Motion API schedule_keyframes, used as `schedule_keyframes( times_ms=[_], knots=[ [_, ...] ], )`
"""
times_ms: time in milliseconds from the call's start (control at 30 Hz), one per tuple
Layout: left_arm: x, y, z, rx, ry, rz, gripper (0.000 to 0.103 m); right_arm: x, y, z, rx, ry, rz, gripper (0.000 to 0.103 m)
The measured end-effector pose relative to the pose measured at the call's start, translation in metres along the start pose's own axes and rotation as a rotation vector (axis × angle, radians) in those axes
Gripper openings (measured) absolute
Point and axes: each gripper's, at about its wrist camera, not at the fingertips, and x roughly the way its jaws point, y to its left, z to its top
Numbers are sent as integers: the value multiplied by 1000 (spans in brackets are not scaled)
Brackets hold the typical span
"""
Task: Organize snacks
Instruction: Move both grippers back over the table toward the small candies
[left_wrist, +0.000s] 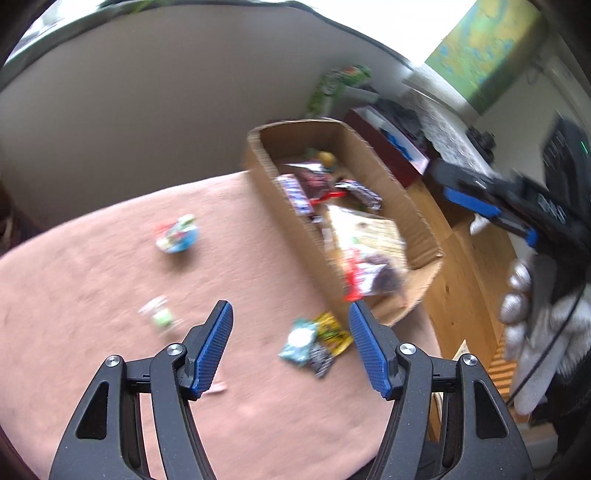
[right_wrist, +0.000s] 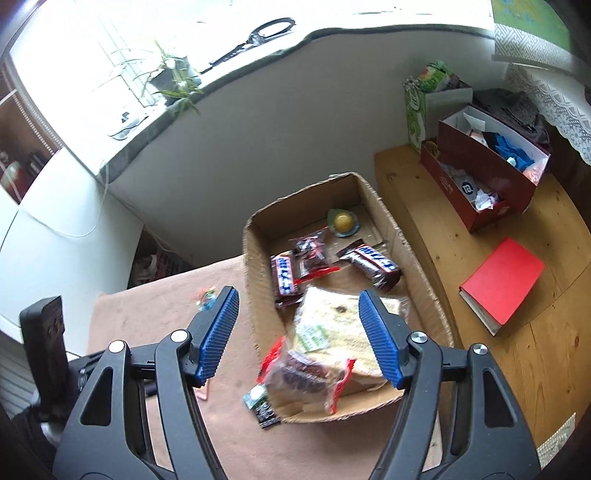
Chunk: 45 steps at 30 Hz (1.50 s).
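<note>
Your left gripper is wide open and empty above the small wrappers on the pink cloth. Your right gripper, also open and empty, hovers over the cardboard box; the red-edged bag inside is blurred.

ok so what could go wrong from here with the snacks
1. The red-edged bag sits across the box front wall, half out; a nudge might tip it onto the cloth.
2. The small packets lie right by the box corner, so the open left gripper could bump the cardboard while reaching.
3. The left view is motion-blurred, so a fast grab may miss.
</note>
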Motion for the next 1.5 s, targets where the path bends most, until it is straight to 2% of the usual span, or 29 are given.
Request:
schedule_keyframes(
  times_ms=[133, 333, 467, 600, 700, 800, 900, 1500],
  knots=[
    [-11, 34, -13, -57, -4, 28, 65, -5, 26, -20, -73, 23, 32, 70],
    [-18, 66, -34, -99, 4, 66, 62, 3, 66, -64, -178, 118, 2, 70],
    [-19, 76, -42, -130, 10, 60, 53, 18, 79, -93, -145, 196, 27, 70],
    [-14, 85, -42, -176, 7, 40, 45, 42, 80, -110, -86, 260, 27, 57],
    [-8, 89, -41, -192, 11, 29, 43, 62, 81, -122, -43, 307, 7, 55],
    [1, 92, -37, -200, 25, 15, 43, 80, 79, -125, -3, 338, -7, 48],
    [9, 96, -33, -206, 35, 11, 43, 95, 78, -125, 6, 357, -36, 46],
    [37, 110, -19, -179, 82, -8, 43, 144, 87, -109, 21, 401, -134, 45]
  ],
)
